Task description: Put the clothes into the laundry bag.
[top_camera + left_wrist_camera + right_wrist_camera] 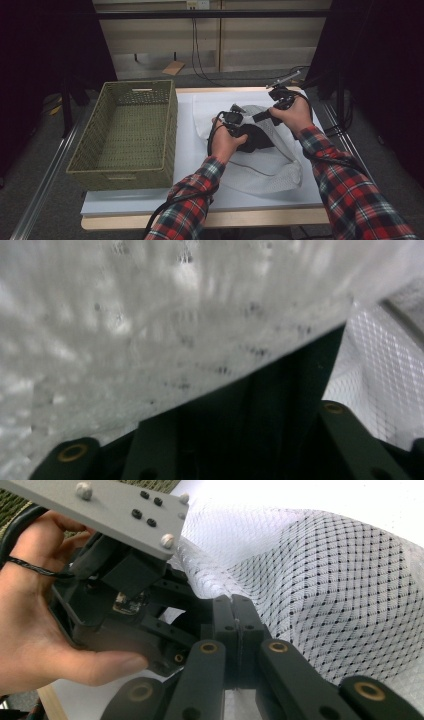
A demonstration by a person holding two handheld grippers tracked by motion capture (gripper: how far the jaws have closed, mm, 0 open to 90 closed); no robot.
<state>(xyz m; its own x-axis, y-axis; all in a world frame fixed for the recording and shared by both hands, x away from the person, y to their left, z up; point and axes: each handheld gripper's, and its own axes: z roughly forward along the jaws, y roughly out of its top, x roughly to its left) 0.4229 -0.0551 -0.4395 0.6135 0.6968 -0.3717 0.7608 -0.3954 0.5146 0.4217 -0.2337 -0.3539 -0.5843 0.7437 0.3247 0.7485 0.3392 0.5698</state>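
Observation:
A white mesh bag (pixel 272 167) lies on the white sheet (pixel 190 150), with a dark bundle (pixel 257 139) inside its mouth. My left gripper (pixel 234 120) reaches into that mouth. In the left gripper view the mesh (pixel 150 315) drapes over the jaws, whose arms stand well apart with the dark bundle (pixel 270 405) between them; the tips are hidden. My right gripper (pixel 239 611) is shut on the bag's mesh edge (pixel 325 580) and holds it up. In the right gripper view the left gripper (pixel 130 595) and its hand are close at the left.
An empty green woven basket (pixel 120 175) stands on the left part of the table, next to the bag. The table's wooden front edge (pixel 200 220) runs below the sheet. Cables hang by the back wall.

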